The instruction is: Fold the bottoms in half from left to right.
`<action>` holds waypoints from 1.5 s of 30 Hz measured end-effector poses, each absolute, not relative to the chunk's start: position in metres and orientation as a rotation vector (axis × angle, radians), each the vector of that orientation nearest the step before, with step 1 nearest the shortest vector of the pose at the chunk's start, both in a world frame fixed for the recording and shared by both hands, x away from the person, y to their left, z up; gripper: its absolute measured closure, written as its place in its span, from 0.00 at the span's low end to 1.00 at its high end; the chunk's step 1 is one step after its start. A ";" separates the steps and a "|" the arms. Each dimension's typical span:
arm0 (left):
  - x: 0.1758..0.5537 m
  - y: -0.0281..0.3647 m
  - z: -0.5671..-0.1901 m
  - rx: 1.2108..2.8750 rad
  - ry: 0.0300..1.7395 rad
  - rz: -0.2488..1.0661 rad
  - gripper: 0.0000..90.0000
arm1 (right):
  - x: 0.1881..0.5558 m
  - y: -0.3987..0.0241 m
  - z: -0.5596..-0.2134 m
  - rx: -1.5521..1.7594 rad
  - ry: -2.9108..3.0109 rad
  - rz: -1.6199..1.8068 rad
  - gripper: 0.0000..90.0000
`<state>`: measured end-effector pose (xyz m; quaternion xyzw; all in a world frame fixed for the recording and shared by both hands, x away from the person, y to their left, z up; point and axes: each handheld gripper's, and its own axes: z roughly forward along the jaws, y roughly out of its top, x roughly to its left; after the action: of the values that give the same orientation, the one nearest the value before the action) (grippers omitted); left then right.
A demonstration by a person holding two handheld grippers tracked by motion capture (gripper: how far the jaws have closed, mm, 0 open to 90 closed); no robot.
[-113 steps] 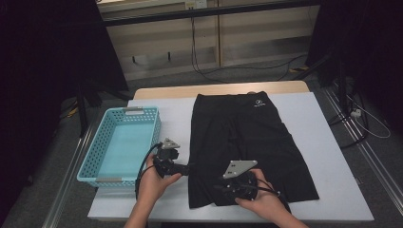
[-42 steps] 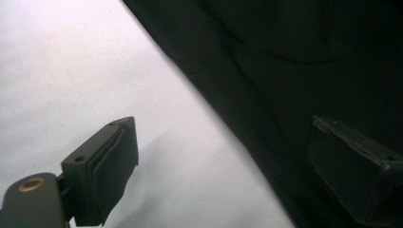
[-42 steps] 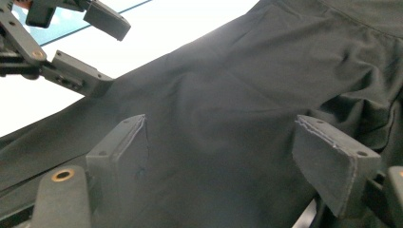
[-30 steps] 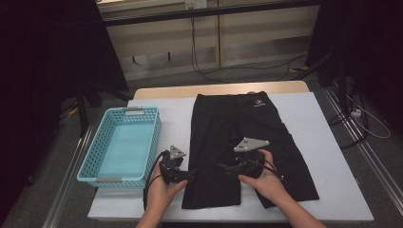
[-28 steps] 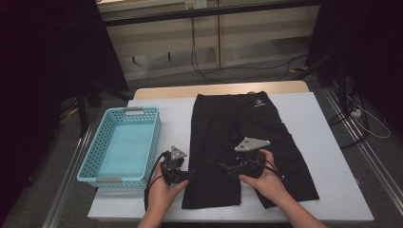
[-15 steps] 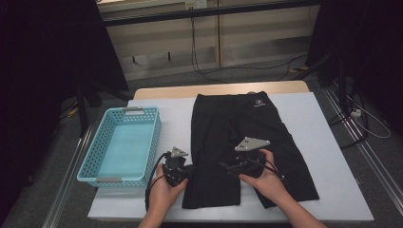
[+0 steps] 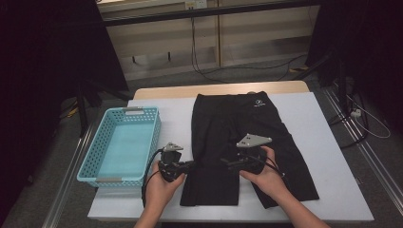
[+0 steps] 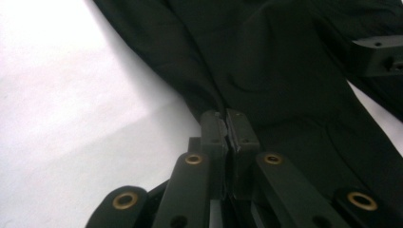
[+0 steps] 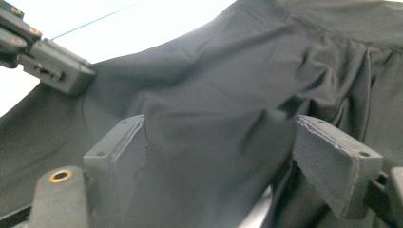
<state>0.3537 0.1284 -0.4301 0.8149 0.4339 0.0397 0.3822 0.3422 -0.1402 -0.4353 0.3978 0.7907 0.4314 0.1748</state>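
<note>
Black shorts (image 7: 237,123) lie flat on the white table (image 7: 309,123), waistband at the far end. My left gripper (image 7: 190,165) sits at the left edge of the shorts' left leg. In the left gripper view its jaws (image 8: 227,128) are shut, pinching the edge of the shorts (image 8: 285,71). My right gripper (image 7: 225,161) rests on the middle of the same leg and points left. Its jaws (image 9: 218,152) stand open, with the shorts' fabric (image 9: 214,95) lying wrinkled between the pads, not pressed.
An empty turquoise basket (image 7: 157,133) stands on the table's left side, close beside my left hand. Bare table lies right of the shorts. The table's near edge is just below both hands. Cables trail on the floor behind.
My right hand has moved up from the leg's bottom hem to its middle over the last few seconds. My left gripper has edged in against the shorts' left edge.
</note>
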 end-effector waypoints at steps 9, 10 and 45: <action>0.355 0.122 -0.426 2.069 1.057 0.075 0.97 | 0.361 -0.132 -0.433 1.140 2.242 1.213 0.15; 0.355 0.122 -0.426 2.069 1.057 0.075 0.97 | 0.363 -0.131 -0.434 1.141 2.236 1.212 0.15; 0.355 0.102 -0.418 2.049 0.943 0.102 0.97 | 0.437 -0.065 -0.448 1.227 2.266 1.197 0.19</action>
<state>0.3554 0.1019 -0.4180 0.8204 0.3774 0.0407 0.4277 0.4372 -0.0646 -0.4479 0.4270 0.7885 0.4167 0.1496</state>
